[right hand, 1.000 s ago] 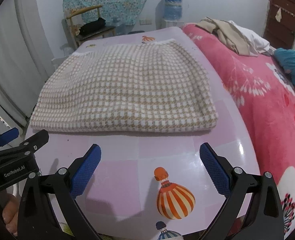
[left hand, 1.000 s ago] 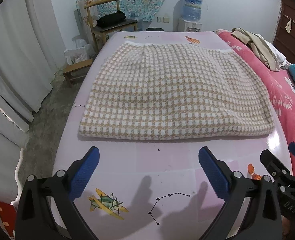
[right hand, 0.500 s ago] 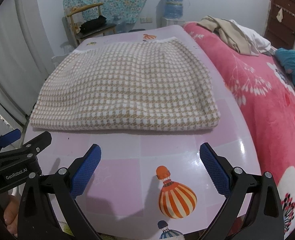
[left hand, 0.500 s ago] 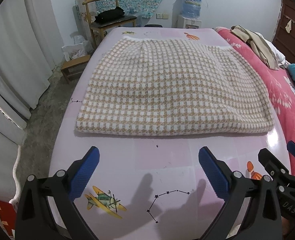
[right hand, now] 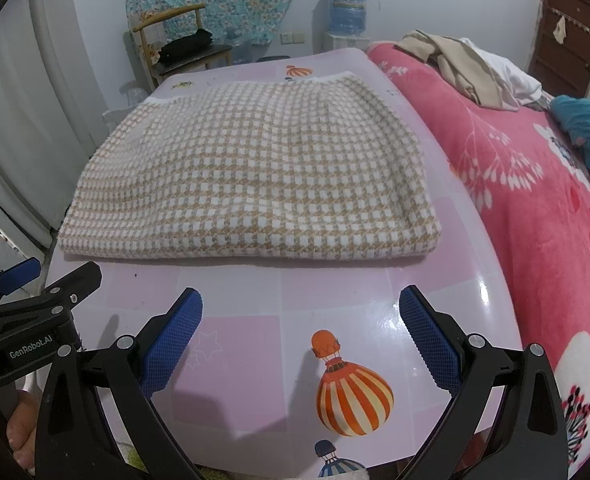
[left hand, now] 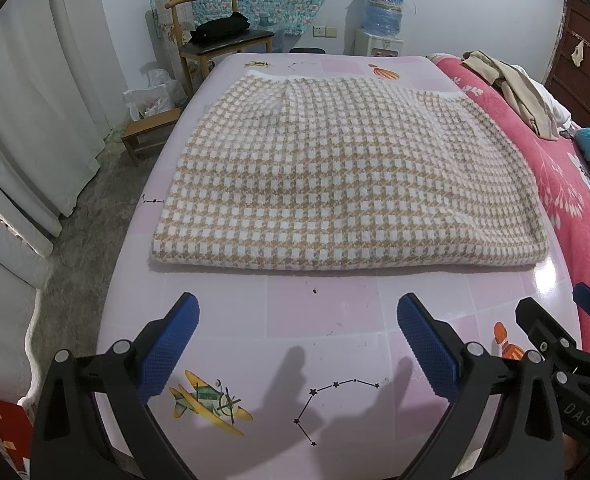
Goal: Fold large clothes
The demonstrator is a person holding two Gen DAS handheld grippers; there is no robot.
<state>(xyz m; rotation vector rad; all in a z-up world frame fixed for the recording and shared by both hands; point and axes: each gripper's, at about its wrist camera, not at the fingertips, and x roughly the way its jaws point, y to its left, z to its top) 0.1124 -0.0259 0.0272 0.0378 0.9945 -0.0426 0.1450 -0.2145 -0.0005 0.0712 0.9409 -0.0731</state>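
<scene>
Checked garment (left hand: 355, 176), a thick knit in beige and white squares, lies flat on the pink table (left hand: 323, 320) and fills the middle of both frames. It looks already folded at least once: the edge nearest to the cameras is a rounded, doubled edge, not a hem. This is my judgement from the thickness there.

Left gripper (left hand: 297, 344) is at the bottom of the left wrist view, with both blue pads wide apart and nothing between them. Right gripper (right hand: 301, 340) is at the bottom of the right wrist view, also wide and empty. Both hover above the bare table near the front edge of the garment, without touching it.

The relation that matters is this: the garment lies straight ahead of both grippers, higher in the frame, and its long axis runs from left to right across the picture, so across the direction of the fingers. The lower left corner (left hand: 157, 250) of the garment is nearer to the left gripper, and the lower right corner (right hand: 431, 240) is nearer to the right gripper.

I think the next fold needs each gripper to take the corner on its own side. A pink blanket (right hand: 535, 200) lies just beside the right end of the table.
</scene>
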